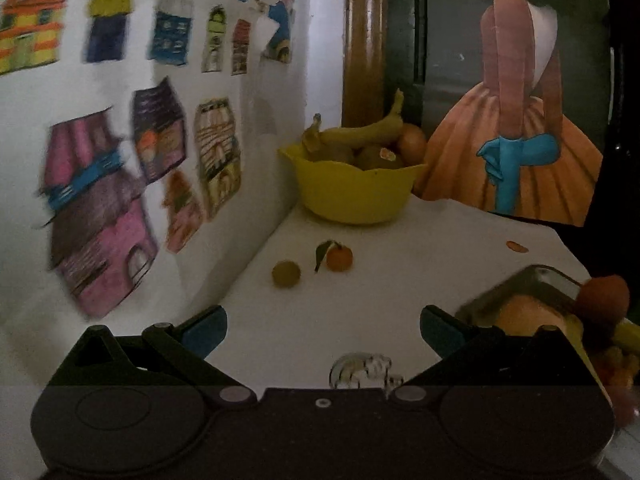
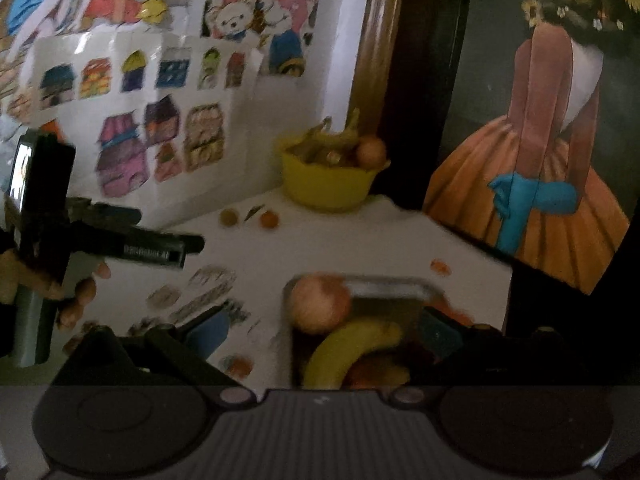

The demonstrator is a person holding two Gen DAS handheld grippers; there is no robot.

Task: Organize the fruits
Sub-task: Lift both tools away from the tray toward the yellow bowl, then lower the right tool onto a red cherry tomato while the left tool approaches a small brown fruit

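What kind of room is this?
Probably a home, perhaps a child's corner: colored drawings of houses taped to the wall, a yellow fruit bowl on a white table.

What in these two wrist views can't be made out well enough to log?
- Tray contents, right wrist view: motion blur and the right gripper hide everything under the banana.
- Same tray, left wrist view: cut off by the fisheye edge and the left gripper.
- Yellow bowl: its rim hides the lower fruit, so no count.
- Small round fruit beside the mandarin: too dim to identify.
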